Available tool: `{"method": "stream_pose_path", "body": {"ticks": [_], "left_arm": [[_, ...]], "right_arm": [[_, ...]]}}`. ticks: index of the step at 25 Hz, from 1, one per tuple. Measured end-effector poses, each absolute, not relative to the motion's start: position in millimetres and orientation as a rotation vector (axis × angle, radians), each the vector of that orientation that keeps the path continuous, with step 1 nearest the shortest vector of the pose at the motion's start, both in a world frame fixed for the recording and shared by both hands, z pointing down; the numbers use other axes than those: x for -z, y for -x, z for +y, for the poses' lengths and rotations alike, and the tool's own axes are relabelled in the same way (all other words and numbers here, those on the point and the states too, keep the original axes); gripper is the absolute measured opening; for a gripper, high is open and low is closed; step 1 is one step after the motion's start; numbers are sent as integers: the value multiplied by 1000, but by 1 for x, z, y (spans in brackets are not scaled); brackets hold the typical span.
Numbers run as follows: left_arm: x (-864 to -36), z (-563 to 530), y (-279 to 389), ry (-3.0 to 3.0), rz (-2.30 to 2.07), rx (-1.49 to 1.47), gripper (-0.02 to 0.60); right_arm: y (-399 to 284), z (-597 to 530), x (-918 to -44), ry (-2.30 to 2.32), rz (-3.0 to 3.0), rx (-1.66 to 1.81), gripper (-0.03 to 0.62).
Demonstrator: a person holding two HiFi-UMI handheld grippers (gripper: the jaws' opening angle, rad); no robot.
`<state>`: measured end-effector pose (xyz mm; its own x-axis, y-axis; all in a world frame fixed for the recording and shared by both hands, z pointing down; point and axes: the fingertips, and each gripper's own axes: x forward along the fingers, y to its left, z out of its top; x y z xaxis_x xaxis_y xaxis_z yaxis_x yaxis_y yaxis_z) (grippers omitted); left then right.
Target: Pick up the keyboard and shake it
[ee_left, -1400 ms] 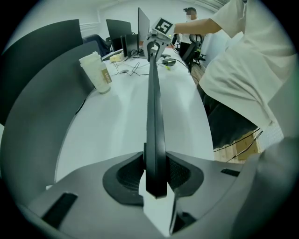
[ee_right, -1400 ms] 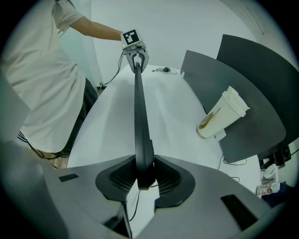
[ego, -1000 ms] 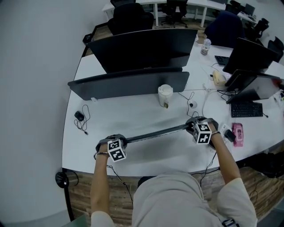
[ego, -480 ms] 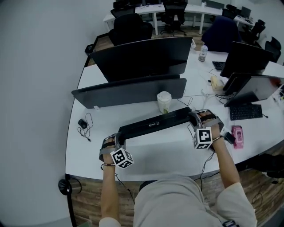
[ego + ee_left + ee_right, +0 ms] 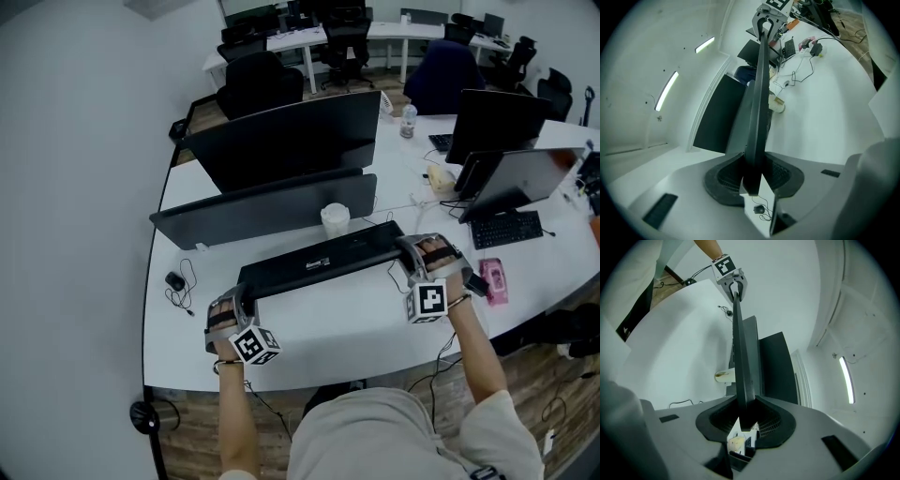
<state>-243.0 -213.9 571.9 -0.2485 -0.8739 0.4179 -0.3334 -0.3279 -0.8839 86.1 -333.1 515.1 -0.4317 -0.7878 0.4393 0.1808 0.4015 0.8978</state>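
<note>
A long black keyboard [image 5: 319, 258] hangs in the air over the white desk [image 5: 347, 323], its flat underside turned up toward the head camera. My left gripper [image 5: 242, 292] is shut on its left end and my right gripper [image 5: 412, 253] is shut on its right end. In the left gripper view the keyboard [image 5: 757, 108] runs edge-on away from my left gripper [image 5: 752, 180], pads pressed on both faces, with the right gripper [image 5: 768, 18] at the far end. The right gripper view mirrors this: keyboard [image 5: 740, 362] clamped in my right gripper [image 5: 746, 420], left gripper [image 5: 733, 280] far off.
Two dark monitors [image 5: 281, 141] stand behind the keyboard, a paper cup [image 5: 335, 218] just past it. A mouse with its cable [image 5: 174, 280] lies at the left. At the right are a pink object [image 5: 494, 279], another keyboard [image 5: 506, 228] and more screens [image 5: 497, 122].
The keyboard has rolled from edge-on to showing its broad face and shifted away from the body. Both hands turned with it, still gripping the ends.
</note>
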Motion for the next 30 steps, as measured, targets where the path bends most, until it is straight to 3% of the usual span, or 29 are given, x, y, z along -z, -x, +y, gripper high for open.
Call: {"method": "stream_pose_path", "body": {"ticks": [17, 30], "left_arm": [[-545, -143, 262, 1608, 1706, 1420, 112], [-586, -92, 270, 1668, 1779, 1397, 110]], "right_arm": [[-44, -253, -393, -543, -1411, 1427, 126], [-16, -199, -393, -521, -1325, 1519, 127]]}}
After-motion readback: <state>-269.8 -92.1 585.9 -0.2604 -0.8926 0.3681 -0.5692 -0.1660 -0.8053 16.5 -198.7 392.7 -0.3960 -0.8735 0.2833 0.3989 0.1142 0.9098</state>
